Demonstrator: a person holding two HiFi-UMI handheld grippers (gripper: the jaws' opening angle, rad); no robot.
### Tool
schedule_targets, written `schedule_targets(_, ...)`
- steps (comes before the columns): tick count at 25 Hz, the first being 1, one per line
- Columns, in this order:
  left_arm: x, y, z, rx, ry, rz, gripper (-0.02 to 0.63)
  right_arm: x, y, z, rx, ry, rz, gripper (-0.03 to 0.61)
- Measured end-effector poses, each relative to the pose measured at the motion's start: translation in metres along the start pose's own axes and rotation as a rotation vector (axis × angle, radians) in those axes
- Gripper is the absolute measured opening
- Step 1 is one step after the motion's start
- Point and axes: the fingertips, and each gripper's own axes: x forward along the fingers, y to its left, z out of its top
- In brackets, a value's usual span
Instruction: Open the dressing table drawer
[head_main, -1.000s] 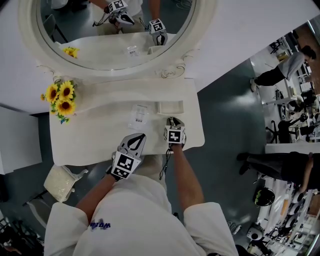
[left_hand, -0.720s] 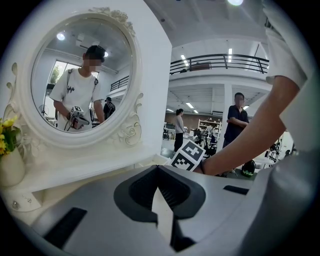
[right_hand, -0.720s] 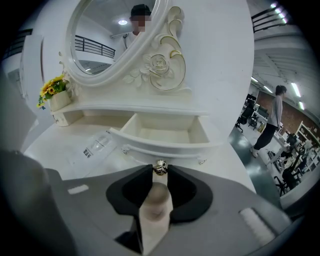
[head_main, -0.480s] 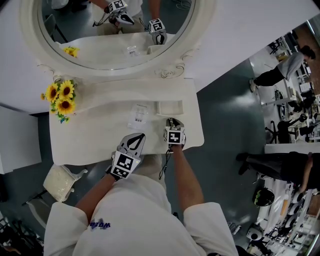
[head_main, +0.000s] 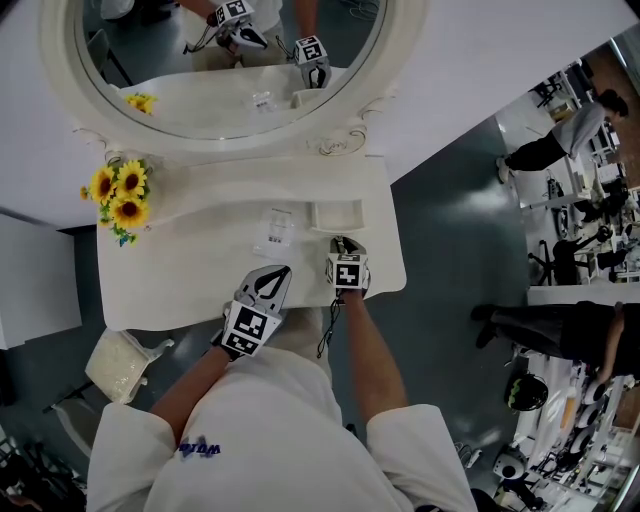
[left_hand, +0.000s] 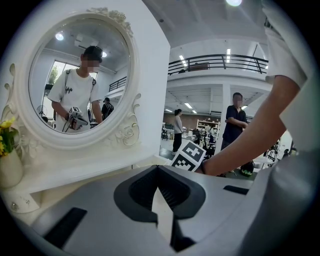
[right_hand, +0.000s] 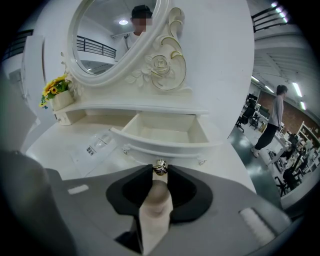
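The white dressing table carries a small drawer under the mirror, and it stands pulled out with its empty inside showing. My right gripper is at the drawer's front, shut on the little metal knob, which sits pinched between the jaw tips. My left gripper hovers over the table's front edge, left of the right one. In the left gripper view its jaws meet at the tips with nothing between them; it points towards the mirror.
An oval mirror in an ornate white frame rises behind the table. A vase of sunflowers stands at the back left. A clear plastic packet lies left of the drawer. A cushioned stool stands at the lower left. People are at the far right.
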Motion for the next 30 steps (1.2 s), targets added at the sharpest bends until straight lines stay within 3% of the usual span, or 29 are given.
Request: schedule_targets(30, -0.0056, 0.005, 0.0006, -0.016, -0.015, 0.018, 0.008, -0.0102, 0.0005, -0.0103, -0.001, -0.001, 0.032, 0.103)
